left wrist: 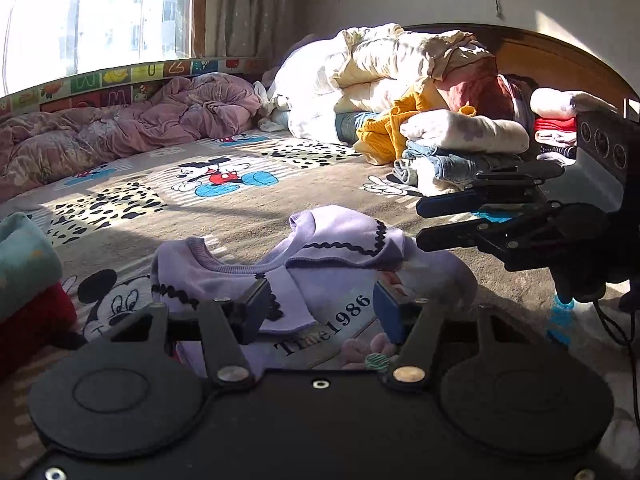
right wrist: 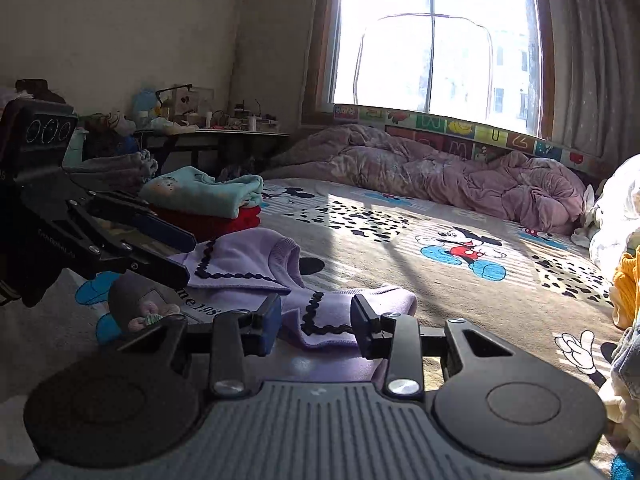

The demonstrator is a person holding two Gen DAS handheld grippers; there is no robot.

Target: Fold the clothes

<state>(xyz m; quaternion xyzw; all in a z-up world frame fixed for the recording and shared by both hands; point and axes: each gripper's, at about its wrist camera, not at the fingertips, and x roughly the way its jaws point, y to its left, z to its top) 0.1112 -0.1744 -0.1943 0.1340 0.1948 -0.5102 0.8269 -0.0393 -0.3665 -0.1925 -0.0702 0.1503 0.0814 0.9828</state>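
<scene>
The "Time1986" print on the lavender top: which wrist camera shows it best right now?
The left wrist view. There the print reads whole on the lavender top, between the left gripper's open fingers. The right wrist view shows only a fragment of it, upside down, cut off by the left gripper's finger.

- Open bedsheet (right wrist: 400,264) stretched clear beyond the lilac sweater (right wrist: 256,264).
- Folded teal-and-red stack (right wrist: 208,204) blocked one side.
- The clothes heap (left wrist: 420,128) walled the other.
- A pink quilt (right wrist: 460,176) lined the window edge.
</scene>
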